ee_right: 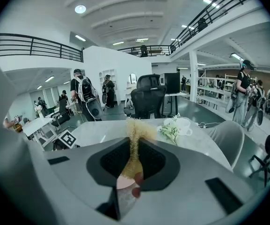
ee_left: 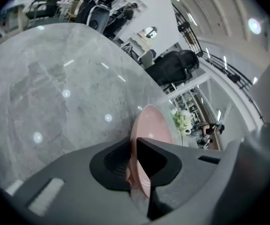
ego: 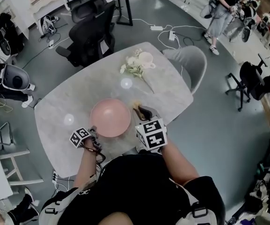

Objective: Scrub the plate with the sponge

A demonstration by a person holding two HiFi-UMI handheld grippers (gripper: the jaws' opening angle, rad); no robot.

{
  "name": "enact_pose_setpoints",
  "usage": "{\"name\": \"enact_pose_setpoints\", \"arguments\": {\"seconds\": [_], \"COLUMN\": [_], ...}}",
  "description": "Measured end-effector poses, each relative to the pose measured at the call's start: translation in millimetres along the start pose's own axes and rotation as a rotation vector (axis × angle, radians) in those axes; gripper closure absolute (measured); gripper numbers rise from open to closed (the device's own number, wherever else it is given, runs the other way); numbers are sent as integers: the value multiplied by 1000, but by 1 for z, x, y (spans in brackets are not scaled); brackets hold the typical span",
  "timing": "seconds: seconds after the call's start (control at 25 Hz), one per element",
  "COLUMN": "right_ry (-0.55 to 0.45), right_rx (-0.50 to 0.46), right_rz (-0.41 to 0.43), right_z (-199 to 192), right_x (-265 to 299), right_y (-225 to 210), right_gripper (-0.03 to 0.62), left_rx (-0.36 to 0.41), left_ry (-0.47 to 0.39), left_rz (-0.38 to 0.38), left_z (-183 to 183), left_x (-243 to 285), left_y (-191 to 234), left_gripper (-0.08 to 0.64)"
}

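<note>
A round pink plate (ego: 110, 117) lies on the grey marble table (ego: 69, 102) close to the near edge. My left gripper (ego: 91, 136) is at the plate's near-left rim. In the left gripper view its jaws are shut on the rim of the plate (ee_left: 152, 125), my left gripper (ee_left: 134, 165) seeing it edge-on. My right gripper (ego: 142, 112) hangs just right of the plate, shut on a thin yellow sponge (ego: 135, 107). In the right gripper view the sponge (ee_right: 135, 142) sticks up from between the jaws of my right gripper (ee_right: 135, 165).
A white cup with pale flowers (ego: 138, 63) lies at the far side of the table. A grey chair (ego: 191, 62) stands at the far right and a black office chair (ego: 90, 29) behind the table. People stand far off at the upper right (ego: 221, 11).
</note>
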State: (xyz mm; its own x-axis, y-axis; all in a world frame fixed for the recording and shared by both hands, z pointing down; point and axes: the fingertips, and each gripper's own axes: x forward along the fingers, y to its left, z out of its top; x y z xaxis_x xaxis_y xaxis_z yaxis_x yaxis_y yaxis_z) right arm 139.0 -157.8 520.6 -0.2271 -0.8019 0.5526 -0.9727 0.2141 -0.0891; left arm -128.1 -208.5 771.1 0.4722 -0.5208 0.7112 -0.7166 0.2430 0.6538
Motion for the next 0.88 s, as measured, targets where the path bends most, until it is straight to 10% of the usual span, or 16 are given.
{"name": "enact_pose_setpoints", "arguments": {"seconds": [0.24,0.44,0.88], "right_ry": [1,-2,-71], "right_rx": [-15,-37,-56], "right_rz": [28,65,171], "right_z": [4,9,33], "right_x": [9,19,47], "right_y": [8,17,49], "right_gripper": [537,537,537], "left_rx": [177,194,404], "left_ry": [141,124,-262], "left_rz": [269,319,264], "left_z": [-40,-38,60], "left_x": [6,1,-85], "left_y": [30,26,-41], "left_gripper": [528,528,486]}}
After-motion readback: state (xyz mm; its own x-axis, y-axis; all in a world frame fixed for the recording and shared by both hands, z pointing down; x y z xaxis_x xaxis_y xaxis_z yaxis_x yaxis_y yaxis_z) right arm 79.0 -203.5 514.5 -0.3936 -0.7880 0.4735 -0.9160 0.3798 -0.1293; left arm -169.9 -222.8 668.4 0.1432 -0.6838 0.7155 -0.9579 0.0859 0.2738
